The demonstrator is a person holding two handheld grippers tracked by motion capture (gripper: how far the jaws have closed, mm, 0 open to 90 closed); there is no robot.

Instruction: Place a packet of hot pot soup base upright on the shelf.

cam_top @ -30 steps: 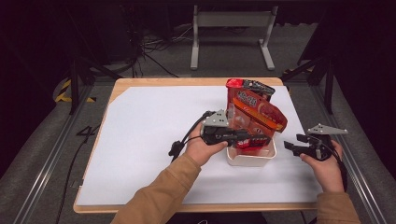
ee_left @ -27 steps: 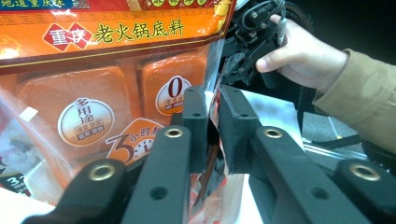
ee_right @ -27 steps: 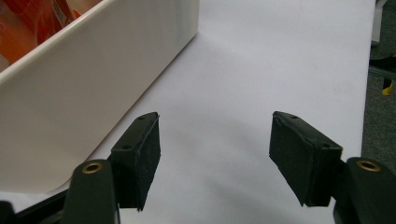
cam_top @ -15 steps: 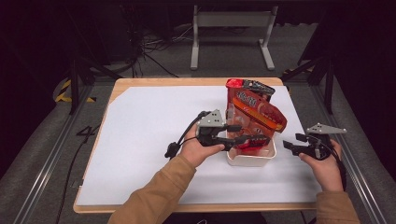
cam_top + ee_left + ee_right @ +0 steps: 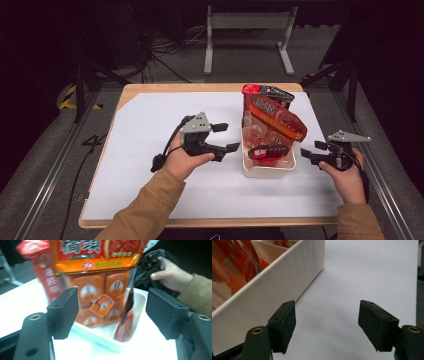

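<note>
I am holding both tools open, the left tool (image 5: pixel 226 137) nearer the upright snack bags (image 5: pixel 270 122) in the white tub (image 5: pixel 267 170), the right tool (image 5: pixel 309 153) flanking it.

Wooden table (image 5: pixel 150 90), pale board edge visible along the far and near sides, near-left corner cut at an angle. A white sheet (image 5: pixel 150 135) covers almost the whole top, flat, leaving a narrow wood margin. Directly on the sheet: one white rectangular tub (image 5: pixel 267 170), right of centre, toward the near edge, holding upright red and orange snack packets (image 5: pixel 272 122). Tub base sits flush on the sheet.
</note>
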